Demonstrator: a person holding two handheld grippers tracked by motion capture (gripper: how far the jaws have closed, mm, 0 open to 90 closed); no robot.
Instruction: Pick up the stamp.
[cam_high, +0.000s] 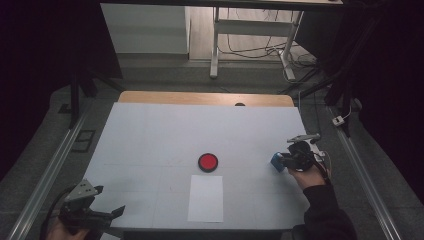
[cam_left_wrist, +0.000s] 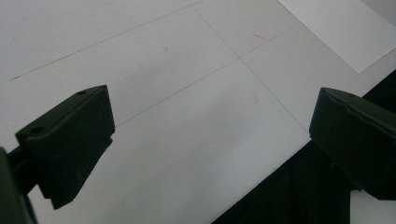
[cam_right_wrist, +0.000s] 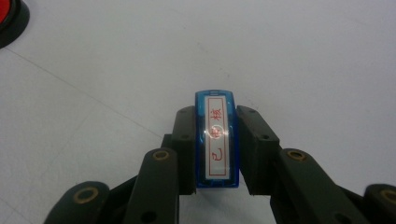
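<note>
- Your right gripper (cam_right_wrist: 215, 154) is clamped on a blue stamp (cam_right_wrist: 216, 140), one jaw on each long side; its white label with red characters faces up.
- In the high view, the stamp (cam_high: 277, 162) sits at the right of the white table (cam_high: 150, 135), well apart from the red ink pad (cam_high: 208, 162).
- A white sheet of paper (cam_high: 206, 198) lies just below the pad.
- Your left gripper (cam_left_wrist: 210, 135) hangs with jaws wide apart over the table's near-left corner, holding nothing.

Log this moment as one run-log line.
right gripper: shut on blue stamp | left gripper: open, idle | red ink pad, white sheet: untouched
</note>
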